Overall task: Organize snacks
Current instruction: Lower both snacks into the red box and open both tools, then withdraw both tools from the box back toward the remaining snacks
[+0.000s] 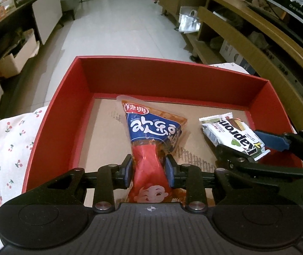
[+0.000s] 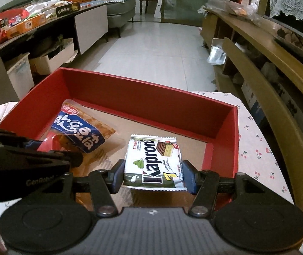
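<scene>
A red cardboard box (image 1: 83, 80) with a brown floor sits on a cherry-print cloth. My left gripper (image 1: 149, 170) is shut on the red lower end of a red-and-blue snack bag (image 1: 153, 127), held over the box floor. My right gripper (image 2: 153, 176) is shut on a white-and-green Kapron wafer pack (image 2: 151, 161), held over the box's right half. The wafer pack (image 1: 232, 133) and the right gripper also show at the right of the left wrist view. The snack bag (image 2: 77, 131) and the left gripper show at the left of the right wrist view.
The cherry-print cloth (image 2: 257, 148) covers the stand under the box. A wooden TV cabinet (image 2: 257, 48) runs along the right. A dark counter with snack boxes (image 2: 23, 25) and white storage bins runs along the left. Tiled floor (image 2: 155, 48) lies beyond the box.
</scene>
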A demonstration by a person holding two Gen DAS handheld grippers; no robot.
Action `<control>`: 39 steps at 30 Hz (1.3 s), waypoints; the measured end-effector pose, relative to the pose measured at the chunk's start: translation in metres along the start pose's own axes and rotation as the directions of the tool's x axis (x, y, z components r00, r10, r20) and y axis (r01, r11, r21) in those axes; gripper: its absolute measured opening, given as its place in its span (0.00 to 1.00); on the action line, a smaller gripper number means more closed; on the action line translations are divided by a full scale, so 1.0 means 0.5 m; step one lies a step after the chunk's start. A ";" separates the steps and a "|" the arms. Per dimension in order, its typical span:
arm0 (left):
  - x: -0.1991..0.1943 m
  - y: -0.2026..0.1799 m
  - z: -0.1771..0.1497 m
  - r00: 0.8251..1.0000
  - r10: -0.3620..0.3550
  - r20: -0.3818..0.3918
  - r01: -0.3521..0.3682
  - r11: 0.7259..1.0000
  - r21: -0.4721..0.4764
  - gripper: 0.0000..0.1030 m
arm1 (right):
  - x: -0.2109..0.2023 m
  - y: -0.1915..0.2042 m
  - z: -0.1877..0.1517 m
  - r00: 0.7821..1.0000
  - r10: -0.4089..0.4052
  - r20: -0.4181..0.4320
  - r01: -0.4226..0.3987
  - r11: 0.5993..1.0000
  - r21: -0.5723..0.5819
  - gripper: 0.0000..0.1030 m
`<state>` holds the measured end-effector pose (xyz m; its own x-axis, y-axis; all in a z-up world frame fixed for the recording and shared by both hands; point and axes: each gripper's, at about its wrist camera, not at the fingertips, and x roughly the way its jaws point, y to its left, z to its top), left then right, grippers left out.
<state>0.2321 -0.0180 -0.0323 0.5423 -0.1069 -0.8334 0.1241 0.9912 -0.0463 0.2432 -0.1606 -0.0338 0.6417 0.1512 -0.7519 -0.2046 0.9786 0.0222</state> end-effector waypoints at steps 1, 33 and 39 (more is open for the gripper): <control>0.000 0.000 0.000 1.000 0.004 0.001 -0.004 1.000 0.001 0.39 | 0.000 0.000 0.001 1.000 0.002 -0.001 -0.002 1.000 0.000 0.68; -0.136 0.056 -0.027 0.996 -0.004 0.090 0.009 0.998 -0.058 0.70 | -0.137 -0.002 0.007 0.995 0.051 0.083 -0.056 0.997 0.060 0.75; -0.179 0.117 -0.086 0.999 -0.009 0.050 0.015 0.991 -0.136 0.71 | -0.165 0.043 -0.024 0.993 0.099 0.057 -0.100 0.995 0.016 0.75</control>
<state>0.1551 0.0528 0.0161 0.5819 -0.1191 -0.8045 0.0179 0.9909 -0.1337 0.1770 -0.1537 0.0209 0.6598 0.2547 -0.7070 -0.2557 0.9608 0.1075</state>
